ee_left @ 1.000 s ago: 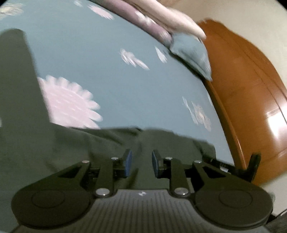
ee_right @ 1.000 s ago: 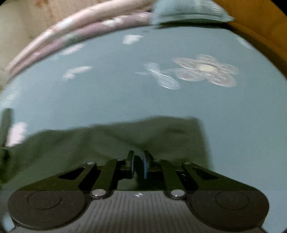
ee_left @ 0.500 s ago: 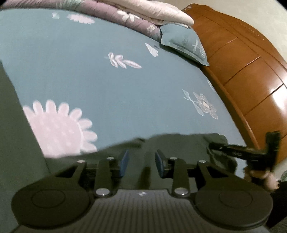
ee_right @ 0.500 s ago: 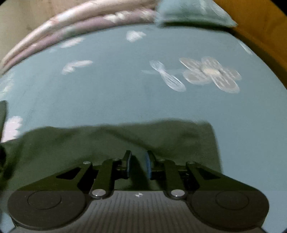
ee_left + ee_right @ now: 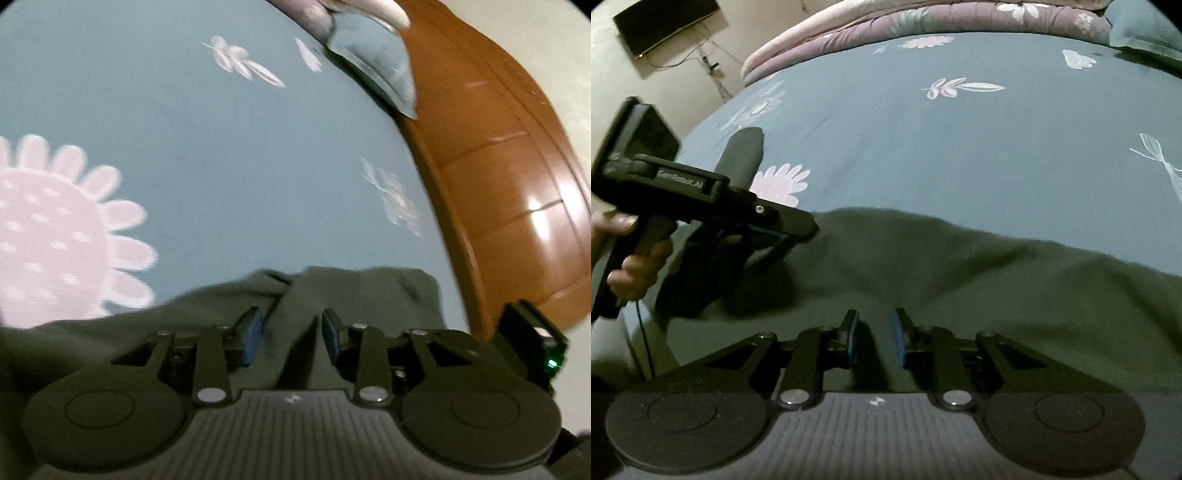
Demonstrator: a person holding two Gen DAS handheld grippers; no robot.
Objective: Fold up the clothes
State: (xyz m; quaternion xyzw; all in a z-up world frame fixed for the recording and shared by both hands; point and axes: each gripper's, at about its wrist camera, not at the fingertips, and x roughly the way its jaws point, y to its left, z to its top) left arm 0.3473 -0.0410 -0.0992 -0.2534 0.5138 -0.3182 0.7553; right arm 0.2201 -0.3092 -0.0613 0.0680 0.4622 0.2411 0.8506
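Bed sheet (image 5: 960, 155): teal, flower print, covers most of both views. Headboard (image 5: 498, 192): brown wood, along the sheet's right edge in the left wrist view. Quilt (image 5: 923, 22): purple, folded at the far edge. Garment (image 5: 960, 288): dark green, spread flat on the near sheet under both tools. Left gripper (image 5: 291, 332): jaws opening, moderately apart, cloth beneath, pads not pressing. Right gripper (image 5: 874, 338): jaws narrowly apart, nothing pinched. Hand (image 5: 628, 258): grasps the left tool's handle.
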